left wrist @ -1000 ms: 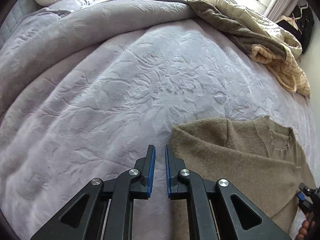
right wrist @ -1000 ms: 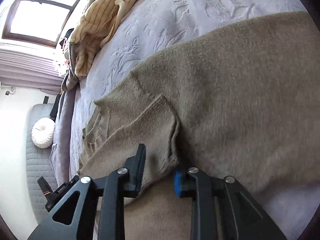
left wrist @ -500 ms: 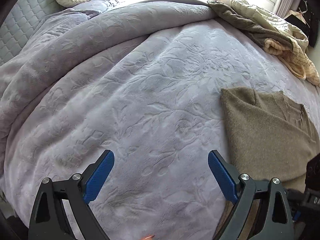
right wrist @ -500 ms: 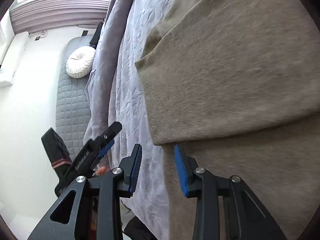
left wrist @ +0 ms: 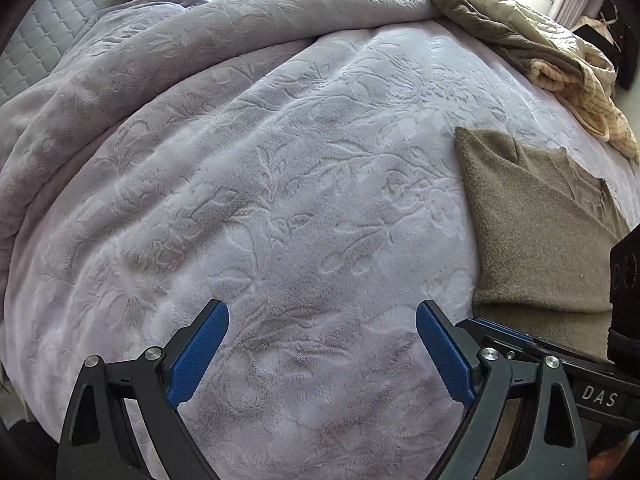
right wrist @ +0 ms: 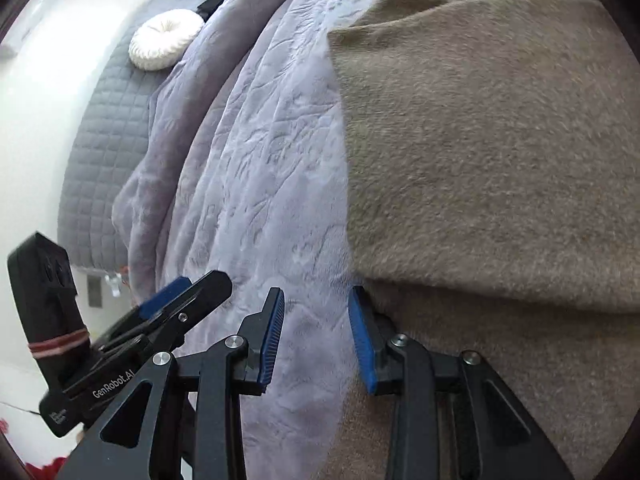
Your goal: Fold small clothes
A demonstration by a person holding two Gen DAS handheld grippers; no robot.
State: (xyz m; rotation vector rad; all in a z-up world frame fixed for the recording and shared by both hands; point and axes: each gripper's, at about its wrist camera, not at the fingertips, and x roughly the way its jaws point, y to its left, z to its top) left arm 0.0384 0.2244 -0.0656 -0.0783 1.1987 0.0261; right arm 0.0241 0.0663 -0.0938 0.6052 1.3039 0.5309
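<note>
Now the left claw (left wrist: 322, 344) stands wide apart over bare blanket (left wrist: 280, 200), nothing btwn its pads. A second ago it was pinched together right at the sweater's near-left corner; it has since let go, sprung open and slid off to the left, so the sweater (left wrist: 532, 232) now sits well to its right, toward the right edge of the bed. The right claw (right wrist: 316, 338) is part-open, as before, and grips nothing: its left pad is over blanket, its right pad at the sweater's left edge, just below where the folded-over layer ends. It has swung away from the ribbed cuff it hovered at earlier.

Sweater lies flat w/ one side folded over the body, V-neck toward the far side of the bed, bottom part poking out beneath the fold near the front edge. A heap of other clothes (left wrist: 560, 60) waits at the bed's far right corner; round white cushion (right wrist: 166, 40) at the headboard.

Judging by this: side fold is laid and released, both claws free. Prob. next is regrasping the lower hem or left edge for another fold, so the task is partway, not done.
</note>
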